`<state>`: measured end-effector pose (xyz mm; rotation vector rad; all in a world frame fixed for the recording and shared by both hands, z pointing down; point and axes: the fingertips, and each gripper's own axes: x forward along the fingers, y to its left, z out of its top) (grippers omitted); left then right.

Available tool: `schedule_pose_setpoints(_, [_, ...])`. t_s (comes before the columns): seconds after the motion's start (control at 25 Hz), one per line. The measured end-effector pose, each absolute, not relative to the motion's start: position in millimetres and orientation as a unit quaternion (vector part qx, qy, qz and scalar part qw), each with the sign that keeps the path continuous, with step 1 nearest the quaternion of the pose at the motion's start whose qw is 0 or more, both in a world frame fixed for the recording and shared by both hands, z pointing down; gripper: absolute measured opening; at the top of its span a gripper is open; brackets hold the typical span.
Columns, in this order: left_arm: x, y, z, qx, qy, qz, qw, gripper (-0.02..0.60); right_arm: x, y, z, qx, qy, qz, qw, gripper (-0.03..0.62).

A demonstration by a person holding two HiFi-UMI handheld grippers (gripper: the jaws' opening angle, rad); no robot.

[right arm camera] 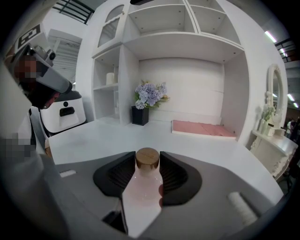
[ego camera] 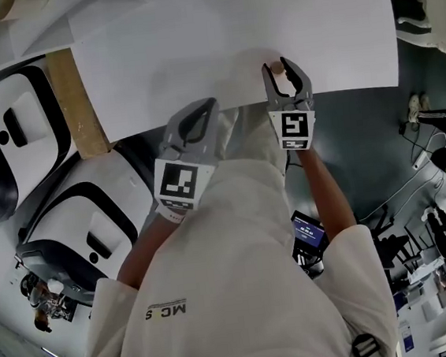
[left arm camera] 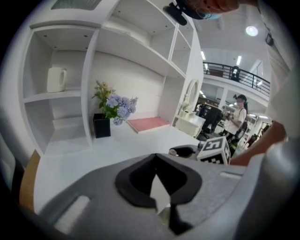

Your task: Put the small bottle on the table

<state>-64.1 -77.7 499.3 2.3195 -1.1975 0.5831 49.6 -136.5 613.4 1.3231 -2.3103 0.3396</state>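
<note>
The small bottle (right arm camera: 143, 192) has a pale pink body and a round wooden cap. It sits upright between the pads of my right gripper (right arm camera: 147, 158), which press on its cap and neck from both sides. In the head view the right gripper (ego camera: 279, 65) hovers over the front edge of the white table (ego camera: 231, 30), and only the bottle's cap (ego camera: 277, 68) shows between the fingers. My left gripper (ego camera: 211, 104) hangs lower and to the left, just off the table's front edge. Its jaws (left arm camera: 156, 157) meet at the tips with nothing between them.
A white shelf unit stands at the back of the table, with a black vase of flowers (right arm camera: 149, 96) and a pink mat (right arm camera: 202, 129) at its foot, and a white mug (left arm camera: 56, 79) on a shelf. A wooden plank (ego camera: 76, 102) and white machines (ego camera: 12, 132) lie left of the table.
</note>
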Motion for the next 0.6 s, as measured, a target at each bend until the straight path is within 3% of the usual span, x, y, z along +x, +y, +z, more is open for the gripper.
schedule_pose_setpoints(0.44, [-62.6,-75.9,484.4,0.853,-0.432,0.191,0.222,0.002,44.8,-137.8,568.3,0.474,-0.847,0.104,0.215,0.189])
schedule_pose_setpoints(0.6, [-70.0,-76.9,468.3,0.856,-0.437,0.179,0.211,0.002,44.0,-132.9,535.9,0.48,-0.85,0.092,0.198,0.113])
